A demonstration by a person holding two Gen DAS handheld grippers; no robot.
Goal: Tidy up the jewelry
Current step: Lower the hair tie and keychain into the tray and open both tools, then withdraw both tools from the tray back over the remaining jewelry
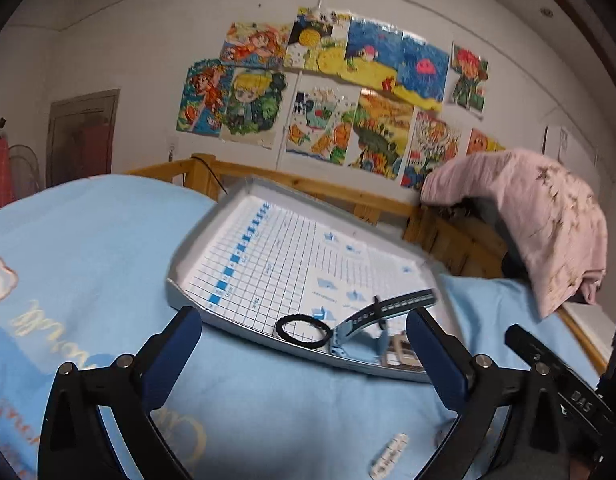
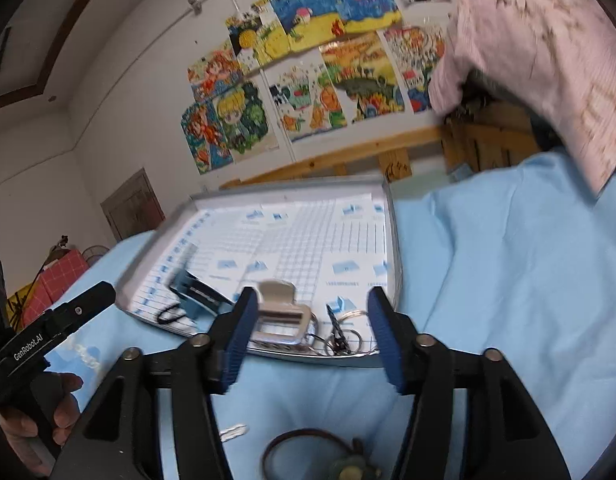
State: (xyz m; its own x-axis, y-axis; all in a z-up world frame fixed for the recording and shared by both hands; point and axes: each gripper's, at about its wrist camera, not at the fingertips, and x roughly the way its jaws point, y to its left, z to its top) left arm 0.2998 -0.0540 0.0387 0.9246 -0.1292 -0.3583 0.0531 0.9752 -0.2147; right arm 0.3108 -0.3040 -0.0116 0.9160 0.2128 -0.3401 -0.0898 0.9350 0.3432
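Two grippers, left gripper (image 1: 304, 334) and right gripper (image 2: 312, 334), hover with jaws apart and empty; jewelry sits at the tray's (image 1: 188, 252) six o'clock edge. Next, a brown bracelet (image 2: 296, 446) on the bed needs gathering.

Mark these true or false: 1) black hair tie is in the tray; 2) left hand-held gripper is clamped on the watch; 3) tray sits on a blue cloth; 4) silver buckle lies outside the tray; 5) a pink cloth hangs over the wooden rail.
1) True: the black braided hair tie lies in the shallow grey tray.
2) False: the left hand-held gripper is open and holds nothing; the blue-strapped watch lies in the tray.
3) True: light blue cloth.
4) False: the silver metal buckle lies inside.
5) True: pink cloth, wooden rail.
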